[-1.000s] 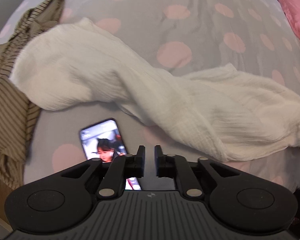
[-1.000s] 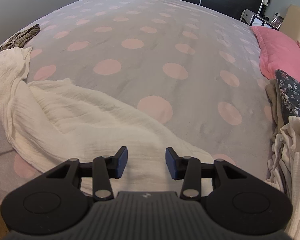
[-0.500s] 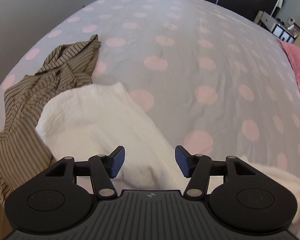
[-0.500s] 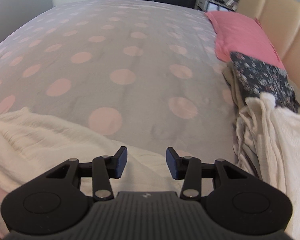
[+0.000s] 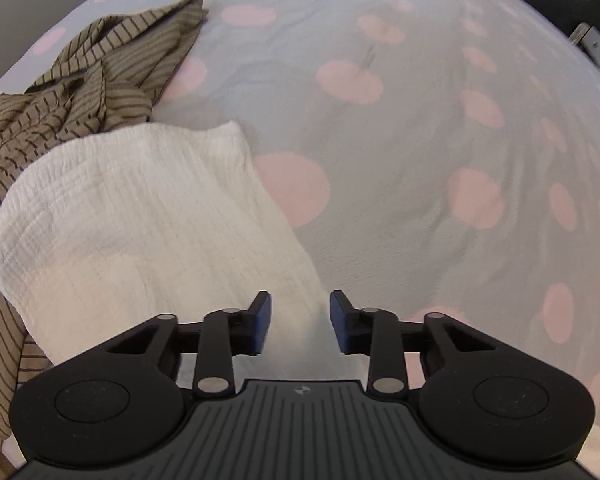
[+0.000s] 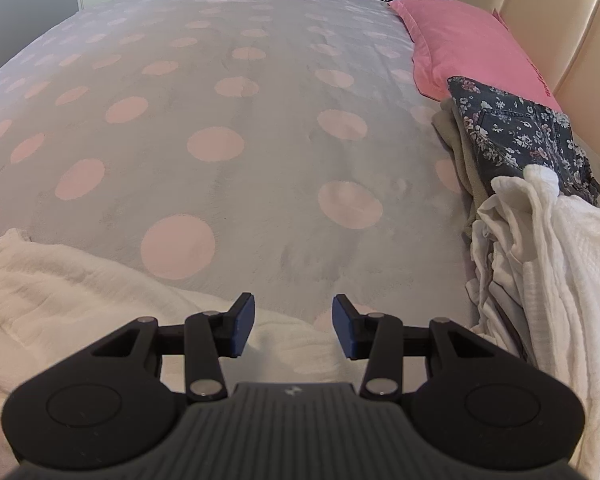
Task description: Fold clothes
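Left wrist view: the left gripper [image 5: 298, 322] hangs over the near part of a white garment [image 5: 140, 224], its jaws spread apart with nothing between them. The garment lies crumpled on a grey bedspread [image 5: 400, 152] with pink dots; its far left edge overlaps a brown striped garment [image 5: 80, 88] bunched at the bed's left side.

Right wrist view: the right gripper [image 6: 293, 328] is likewise released and empty, poised above the white garment [image 6: 60, 288], which runs across the near edge of the bedspread [image 6: 260, 120]. At right, a pile of clothes [image 6: 540, 248] sits near a pink pillow [image 6: 468, 48]: a dark floral piece [image 6: 516, 132] at the far end, white cloth nearer the camera.
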Action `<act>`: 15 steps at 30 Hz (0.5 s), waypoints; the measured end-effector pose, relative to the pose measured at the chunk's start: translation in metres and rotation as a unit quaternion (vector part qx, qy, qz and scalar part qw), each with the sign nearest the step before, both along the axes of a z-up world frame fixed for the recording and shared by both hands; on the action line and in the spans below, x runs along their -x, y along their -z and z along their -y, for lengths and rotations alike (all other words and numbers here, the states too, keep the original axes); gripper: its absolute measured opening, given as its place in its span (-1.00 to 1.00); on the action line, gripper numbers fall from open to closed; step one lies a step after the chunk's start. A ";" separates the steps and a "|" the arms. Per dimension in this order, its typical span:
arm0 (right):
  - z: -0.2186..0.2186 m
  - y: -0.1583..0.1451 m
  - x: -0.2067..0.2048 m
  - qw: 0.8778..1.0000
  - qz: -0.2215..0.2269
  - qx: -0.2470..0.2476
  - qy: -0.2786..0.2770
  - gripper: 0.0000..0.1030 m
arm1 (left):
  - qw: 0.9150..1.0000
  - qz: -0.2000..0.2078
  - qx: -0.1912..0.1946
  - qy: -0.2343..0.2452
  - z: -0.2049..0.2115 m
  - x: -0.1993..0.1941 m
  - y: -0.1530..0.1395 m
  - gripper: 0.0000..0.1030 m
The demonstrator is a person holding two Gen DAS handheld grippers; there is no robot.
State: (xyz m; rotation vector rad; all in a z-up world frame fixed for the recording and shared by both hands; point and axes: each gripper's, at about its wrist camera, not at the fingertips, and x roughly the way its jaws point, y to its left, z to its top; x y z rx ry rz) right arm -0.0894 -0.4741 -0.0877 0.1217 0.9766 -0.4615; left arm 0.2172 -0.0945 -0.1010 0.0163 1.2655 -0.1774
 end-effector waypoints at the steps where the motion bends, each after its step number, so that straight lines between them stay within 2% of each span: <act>1: 0.001 0.001 -0.001 1.000 -0.001 0.001 -0.002 -0.10 | 1.000 -0.001 -0.009 0.001 0.001 0.000 0.003 -0.73; 4: 0.001 0.001 -0.003 1.000 0.000 0.004 -0.009 -0.10 | 0.999 0.008 -0.031 -0.004 0.000 0.004 0.004 -0.97; 5: 0.000 0.000 -0.003 1.000 0.001 0.003 -0.008 -0.10 | 0.999 0.013 -0.037 -0.007 -0.001 0.006 0.003 -1.00; 9: -0.003 -0.004 -0.001 1.000 0.006 0.000 -0.005 -0.10 | 0.998 0.043 -0.041 -0.024 -0.014 0.015 -0.016 -1.00; 13: -0.006 -0.009 0.001 1.000 0.011 -0.002 -0.001 -0.10 | 0.999 0.026 -0.008 -0.025 -0.021 0.020 -0.027 -1.00; 14: -0.006 -0.010 0.001 1.000 0.013 -0.003 0.000 -0.10 | 0.999 0.027 -0.003 -0.022 -0.018 0.020 -0.029 -0.96; 15: -0.007 -0.012 0.002 1.000 0.014 -0.004 0.001 -0.10 | 0.999 0.031 0.000 -0.018 -0.015 0.022 -0.029 -0.83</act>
